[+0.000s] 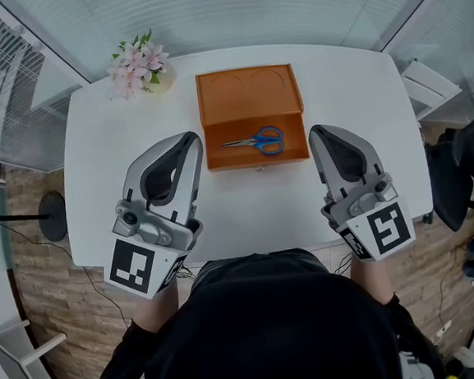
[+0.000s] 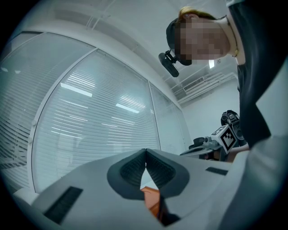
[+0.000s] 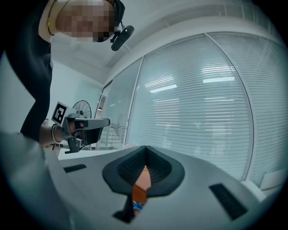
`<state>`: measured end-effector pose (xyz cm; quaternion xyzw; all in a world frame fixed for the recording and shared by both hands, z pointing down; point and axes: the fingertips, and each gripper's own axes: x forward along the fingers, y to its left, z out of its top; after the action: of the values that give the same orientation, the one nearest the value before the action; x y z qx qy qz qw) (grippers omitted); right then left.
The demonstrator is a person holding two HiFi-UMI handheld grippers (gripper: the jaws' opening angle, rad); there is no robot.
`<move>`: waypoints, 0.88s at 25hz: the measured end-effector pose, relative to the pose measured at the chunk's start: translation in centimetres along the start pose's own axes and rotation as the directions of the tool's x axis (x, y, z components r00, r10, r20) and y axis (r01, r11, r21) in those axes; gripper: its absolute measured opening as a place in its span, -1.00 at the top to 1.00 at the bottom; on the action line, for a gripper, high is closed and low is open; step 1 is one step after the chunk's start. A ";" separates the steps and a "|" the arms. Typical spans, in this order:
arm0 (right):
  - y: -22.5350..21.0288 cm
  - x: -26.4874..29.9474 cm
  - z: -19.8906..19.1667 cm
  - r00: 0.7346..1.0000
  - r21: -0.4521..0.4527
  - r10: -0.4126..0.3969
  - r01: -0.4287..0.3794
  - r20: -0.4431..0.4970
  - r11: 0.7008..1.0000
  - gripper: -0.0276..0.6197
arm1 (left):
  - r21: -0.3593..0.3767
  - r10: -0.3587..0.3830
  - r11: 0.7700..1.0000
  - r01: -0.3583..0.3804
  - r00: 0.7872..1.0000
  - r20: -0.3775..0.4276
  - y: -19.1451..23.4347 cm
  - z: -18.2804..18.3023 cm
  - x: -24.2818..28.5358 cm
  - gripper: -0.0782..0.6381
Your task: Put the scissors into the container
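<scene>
The person holds both grippers out ahead of the torso, side by side and well apart, fingers pointing forward. The left gripper point(image 1: 190, 141) has its fingers point(image 2: 130, 170) closed tip to tip, gripping nothing. The right gripper point(image 1: 316, 132) matches, its fingers point(image 3: 158, 167) pressed together and empty.

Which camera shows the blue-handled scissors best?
The head view: the blue-handled metal scissors lie whole inside the open orange container. The right gripper view catches only a blue sliver between its jaws; the left gripper view shows none.
</scene>
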<state>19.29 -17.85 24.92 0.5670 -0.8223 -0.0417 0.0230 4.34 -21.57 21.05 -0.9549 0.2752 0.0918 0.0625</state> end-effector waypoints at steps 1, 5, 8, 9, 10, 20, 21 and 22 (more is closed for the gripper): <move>0.0 0.1 0.1 1.000 0.000 0.001 -0.001 0.002 1.000 0.90 | 0.000 0.001 1.000 -0.001 1.000 0.006 0.1 0.1 0.1 0.74; 0.3 0.1 0.3 1.000 -0.002 0.008 -0.008 0.003 1.000 0.90 | 0.002 -0.001 1.000 0.001 1.000 0.006 0.1 0.0 0.0 0.74; 0.3 -0.1 0.5 1.000 0.002 0.003 -0.003 0.008 1.000 0.90 | -0.004 -0.010 1.000 0.010 1.000 0.022 0.0 0.2 0.1 0.74; 0.3 -0.1 0.5 1.000 -0.003 0.000 0.000 0.008 1.000 0.90 | -0.005 -0.013 1.000 0.013 0.999 0.031 0.0 0.5 0.2 0.74; 0.2 -0.2 0.5 1.000 -0.013 -0.004 0.004 0.008 1.000 0.90 | -0.004 -0.011 1.000 0.012 0.999 0.032 0.1 0.5 0.3 0.74; 0.4 -0.6 0.6 1.000 -0.063 -0.017 0.018 0.015 0.998 0.90 | -0.013 -0.008 1.000 0.008 1.000 -0.011 0.4 -1.1 -0.2 0.74; 0.4 -0.6 0.6 1.000 -0.065 -0.017 0.018 0.013 0.998 0.90 | -0.014 -0.010 1.000 0.009 1.000 -0.011 0.4 -1.1 -0.2 0.74; 0.5 -0.6 0.5 1.000 -0.067 -0.017 0.017 0.011 0.998 0.90 | -0.014 -0.011 1.000 0.011 1.000 -0.010 0.4 -1.0 -0.2 0.74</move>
<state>19.03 -17.13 24.43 0.5726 -0.8157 -0.0723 0.0375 4.11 -21.94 22.08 -0.9573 0.2697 0.0884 0.0549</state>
